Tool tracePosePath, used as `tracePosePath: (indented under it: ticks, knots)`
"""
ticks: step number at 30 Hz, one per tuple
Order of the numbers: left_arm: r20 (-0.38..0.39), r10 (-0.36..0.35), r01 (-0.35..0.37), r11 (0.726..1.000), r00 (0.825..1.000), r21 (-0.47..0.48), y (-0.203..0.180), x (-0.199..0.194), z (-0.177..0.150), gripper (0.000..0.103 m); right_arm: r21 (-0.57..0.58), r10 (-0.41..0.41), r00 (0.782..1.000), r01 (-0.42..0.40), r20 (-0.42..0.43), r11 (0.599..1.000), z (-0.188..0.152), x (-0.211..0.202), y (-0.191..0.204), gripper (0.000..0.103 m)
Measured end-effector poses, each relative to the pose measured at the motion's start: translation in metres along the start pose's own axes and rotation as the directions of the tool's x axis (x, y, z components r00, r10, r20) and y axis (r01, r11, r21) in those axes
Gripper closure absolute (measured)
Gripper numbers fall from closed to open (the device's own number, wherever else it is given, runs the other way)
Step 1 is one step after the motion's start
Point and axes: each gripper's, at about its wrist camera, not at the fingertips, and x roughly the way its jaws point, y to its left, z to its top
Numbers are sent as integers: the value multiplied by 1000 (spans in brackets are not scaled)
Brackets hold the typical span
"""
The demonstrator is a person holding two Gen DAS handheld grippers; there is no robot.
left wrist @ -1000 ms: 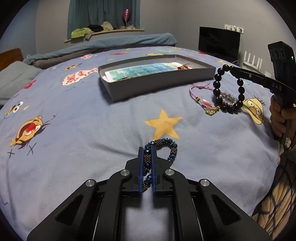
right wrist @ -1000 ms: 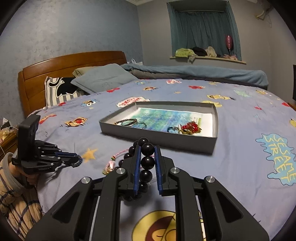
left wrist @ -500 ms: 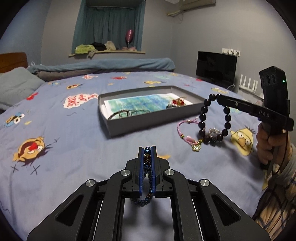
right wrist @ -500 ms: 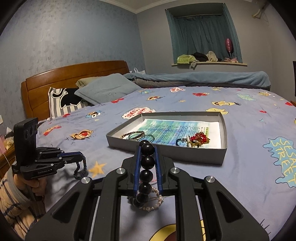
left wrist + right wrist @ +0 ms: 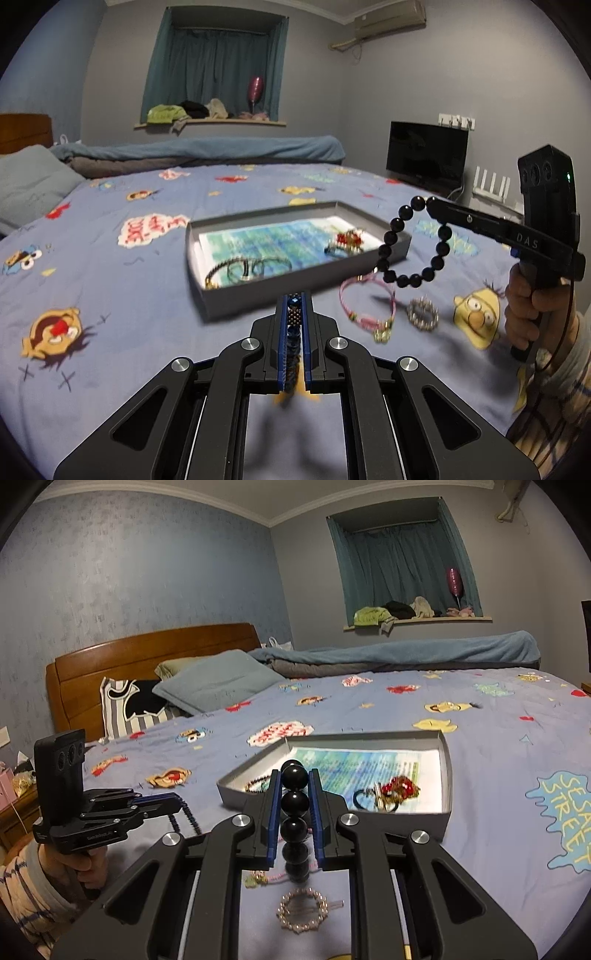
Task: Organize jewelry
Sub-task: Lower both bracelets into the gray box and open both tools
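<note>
I hold one bracelet in each gripper, up in the air over the bed (image 5: 122, 343), and I think the job now is to carry both to the gray box (image 5: 236, 308) and lay them inside. To do that well, I should go slow, come in over the near wall, stop above a bare bit of the blue paper, and only let go when the beads hang low, so nothing bounces out or lands on the bracelets already in there. My left gripper (image 5: 294, 325) is squeezed tight on the dark blue bead bracelet (image 5: 294, 334), which sits pinched in the gap and hangs down behind. My right gripper (image 5: 294, 805) is squeezed on the black bead bracelet (image 5: 294, 803); its loop hangs just near the box. A pink cord bracelet (image 5: 365, 308) and a spiky ring (image 5: 423, 314) lie on the bed to the right.
</note>
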Motion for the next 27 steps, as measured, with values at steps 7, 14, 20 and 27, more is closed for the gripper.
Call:
tracePosePath:
  ticks: [7,14,20,27]
  knots:
    - [20,-10,10,1000,1000,-1,2,10,16,96,25,-26,999,25,39,999,12,0,-12,89]
    - [43,-13,14,1000,999,-7,5,20,32,96,43,-42,998,41,35,998,13,6,-22,89]
    - [52,-19,19,1000,998,-9,6,31,44,96,54,-42,998,40,46,998,20,13,-25,89]
    - [73,-34,35,999,997,-14,6,47,62,96,51,-42,998,40,37,998,26,31,-26,89]
